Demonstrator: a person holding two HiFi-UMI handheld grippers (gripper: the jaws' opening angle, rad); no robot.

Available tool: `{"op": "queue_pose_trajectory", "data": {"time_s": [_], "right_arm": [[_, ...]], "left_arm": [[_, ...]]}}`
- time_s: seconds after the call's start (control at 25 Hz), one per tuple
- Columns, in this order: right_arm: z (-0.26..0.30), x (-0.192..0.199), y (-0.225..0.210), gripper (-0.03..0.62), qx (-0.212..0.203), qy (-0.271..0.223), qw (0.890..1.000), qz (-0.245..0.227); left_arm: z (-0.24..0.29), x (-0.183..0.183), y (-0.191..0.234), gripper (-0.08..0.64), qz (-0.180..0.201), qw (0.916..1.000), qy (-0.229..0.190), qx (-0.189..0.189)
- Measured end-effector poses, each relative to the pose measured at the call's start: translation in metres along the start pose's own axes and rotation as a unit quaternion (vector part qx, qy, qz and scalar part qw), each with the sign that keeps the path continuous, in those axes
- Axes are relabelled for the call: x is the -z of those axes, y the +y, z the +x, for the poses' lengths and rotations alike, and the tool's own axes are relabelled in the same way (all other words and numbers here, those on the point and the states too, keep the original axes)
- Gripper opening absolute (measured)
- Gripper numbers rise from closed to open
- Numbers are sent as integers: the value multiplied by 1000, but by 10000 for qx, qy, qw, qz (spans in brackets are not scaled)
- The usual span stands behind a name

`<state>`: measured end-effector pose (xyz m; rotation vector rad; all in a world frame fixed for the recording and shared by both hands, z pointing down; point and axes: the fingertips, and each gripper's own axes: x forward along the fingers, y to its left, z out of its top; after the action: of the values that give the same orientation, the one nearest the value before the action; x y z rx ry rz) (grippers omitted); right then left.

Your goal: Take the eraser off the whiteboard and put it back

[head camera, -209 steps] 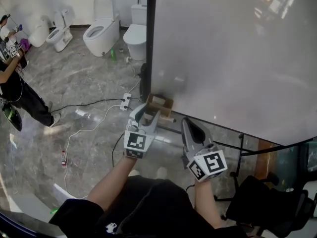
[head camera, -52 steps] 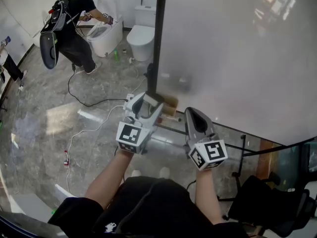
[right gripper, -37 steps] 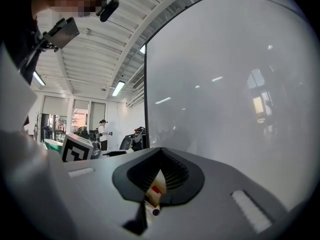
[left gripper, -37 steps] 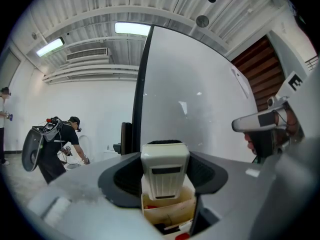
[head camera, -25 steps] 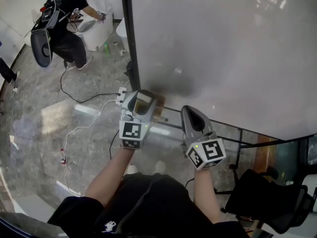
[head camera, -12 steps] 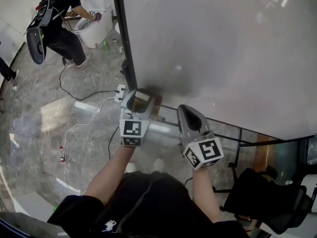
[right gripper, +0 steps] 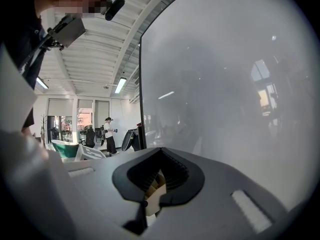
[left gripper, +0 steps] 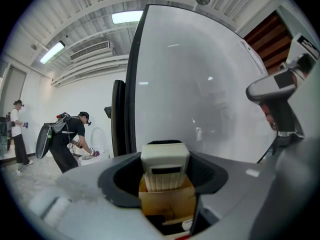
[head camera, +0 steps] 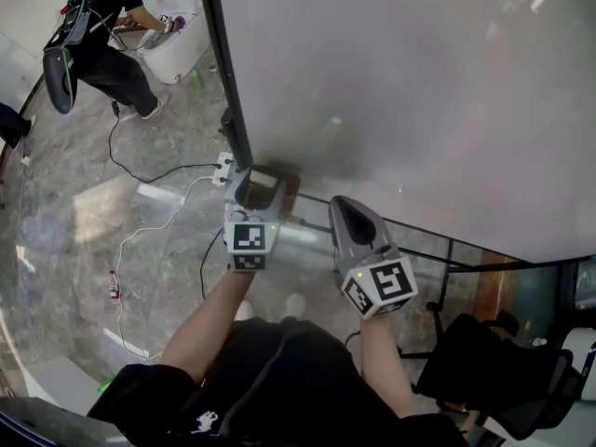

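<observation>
Left gripper [head camera: 261,177]: jaws set wide, clamped on the upright eraser [left gripper: 165,166] just off the whiteboard's [head camera: 419,91] lower left corner.
Cardboard box [left gripper: 167,204]: at that corner, directly below the eraser; contents not visible.
Right gripper [right gripper: 159,179]: jaws together, facing the whiteboard.

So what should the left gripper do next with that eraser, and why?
Probably ease the eraser slightly lower onto the cardboard box, then open. The left gripper is clamped on the eraser at the lower corner of the whiteboard, and the box appears just below it, so setting it down looks like the step left.
</observation>
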<state>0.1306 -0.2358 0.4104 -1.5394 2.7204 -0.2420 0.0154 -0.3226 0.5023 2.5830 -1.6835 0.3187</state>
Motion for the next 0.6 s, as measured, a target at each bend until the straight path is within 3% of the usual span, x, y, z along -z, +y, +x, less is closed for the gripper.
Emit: {"op": "queue_pose_trajectory", "data": {"time_s": [0.4, 0.6], "right_arm": [[6, 1, -3, 5, -143, 64, 9998, -95], [6, 3, -2, 5, -149, 45, 9999, -5]], "left_arm": [[3, 3, 2, 275, 146, 9996, 46, -257], [2, 5, 2, 275, -7, 9996, 113, -247]]}}
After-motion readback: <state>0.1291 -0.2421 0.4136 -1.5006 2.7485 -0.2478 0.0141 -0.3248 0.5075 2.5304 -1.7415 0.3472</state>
